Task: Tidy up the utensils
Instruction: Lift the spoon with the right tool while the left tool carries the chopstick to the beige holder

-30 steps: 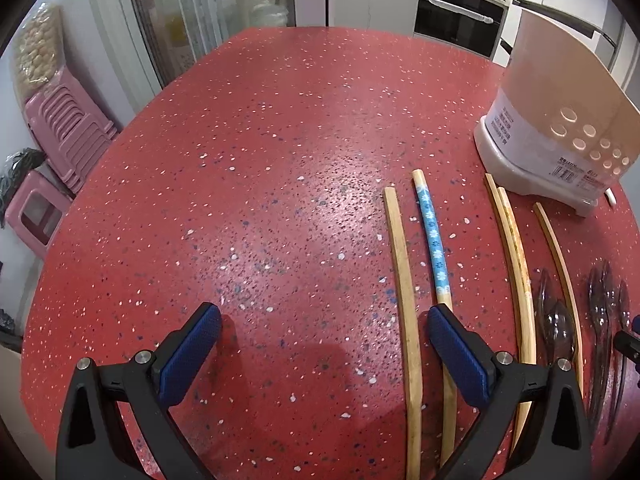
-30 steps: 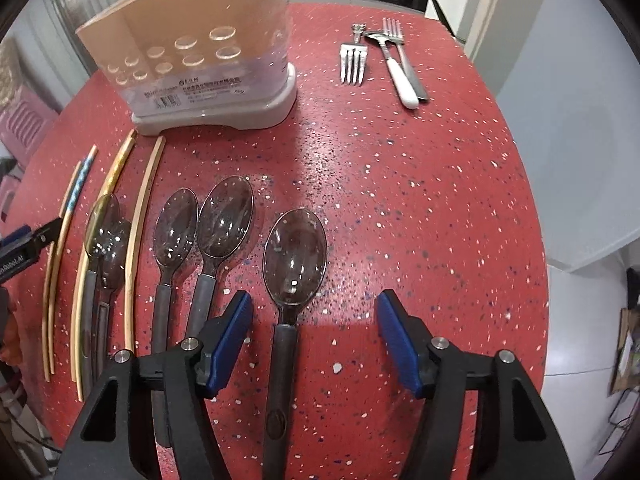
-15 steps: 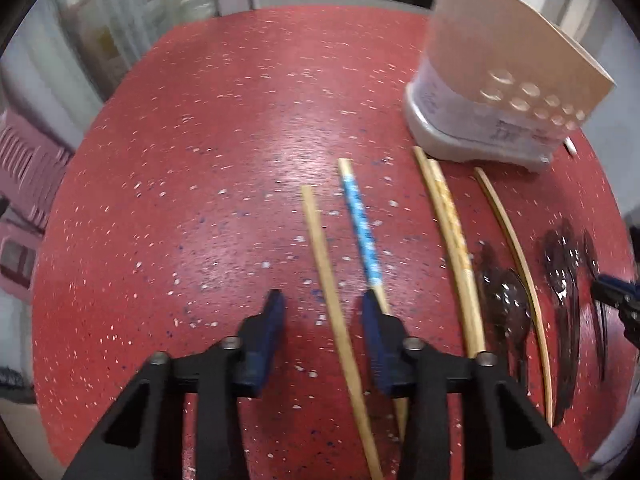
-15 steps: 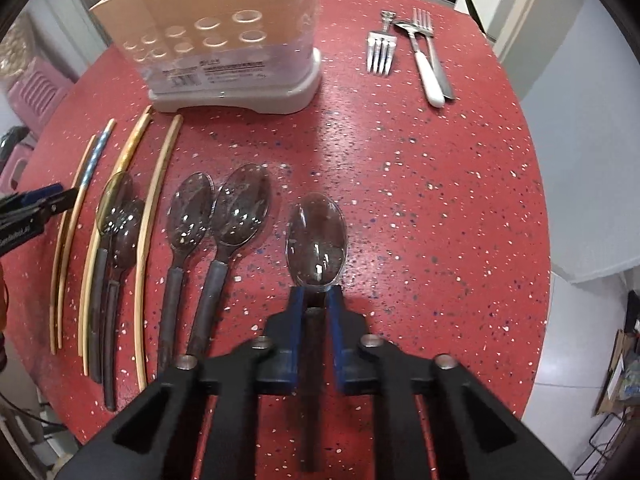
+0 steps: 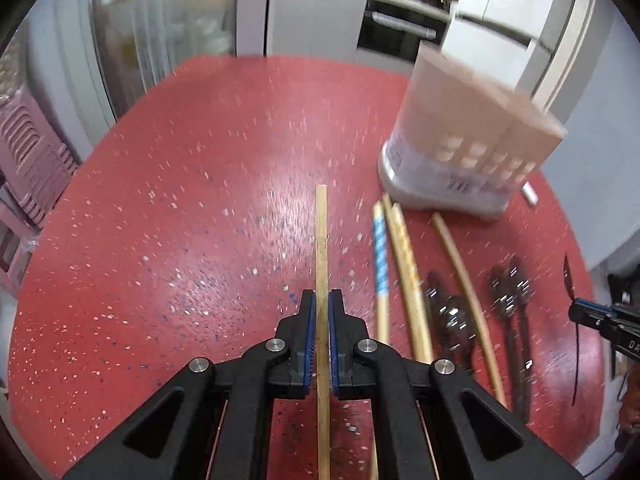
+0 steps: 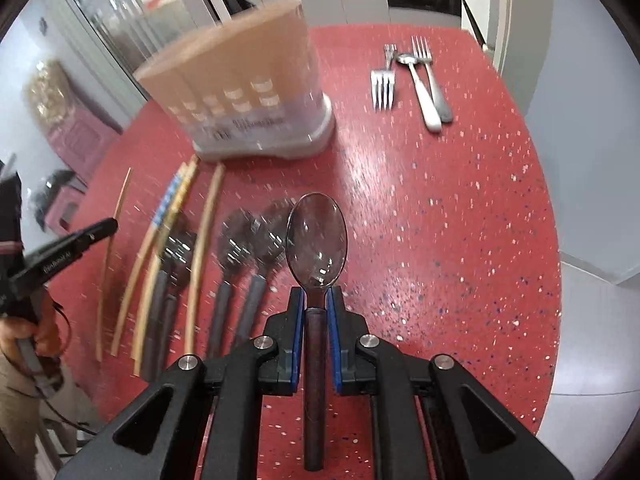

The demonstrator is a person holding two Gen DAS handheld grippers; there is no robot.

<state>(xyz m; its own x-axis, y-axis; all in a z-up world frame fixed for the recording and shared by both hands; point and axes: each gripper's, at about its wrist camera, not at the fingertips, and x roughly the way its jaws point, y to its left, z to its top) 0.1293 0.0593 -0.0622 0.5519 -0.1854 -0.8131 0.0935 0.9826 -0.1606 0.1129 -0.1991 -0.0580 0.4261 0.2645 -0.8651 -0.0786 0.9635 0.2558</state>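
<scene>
My left gripper (image 5: 321, 296) is shut on a plain wooden chopstick (image 5: 321, 232), which runs straight ahead between the blue pads, just above the red table (image 5: 180, 200). My right gripper (image 6: 316, 292) is shut on the dark handle of a clear-bowled spoon (image 6: 317, 236), bowl forward and off the table. The tan utensil holder (image 5: 472, 132) (image 6: 240, 92) stands at the back, between the two grippers. A blue-patterned chopstick (image 5: 380, 248) and two more wooden ones (image 5: 404, 264) lie right of the left gripper.
Several dark-handled spoons (image 6: 240, 240) lie beside the chopsticks (image 6: 204, 232). Two forks and a white-handled spoon (image 6: 424, 92) rest at the far right. A person's hand (image 6: 24, 332) holds the left gripper (image 6: 104, 226). Stacked pink stools (image 5: 28, 160) stand past the table's left edge.
Both grippers went from wide open to shut, the left on the plain chopstick, the right on the nearest spoon. Both have since risen and tilted up, showing more of the kitchen.
</scene>
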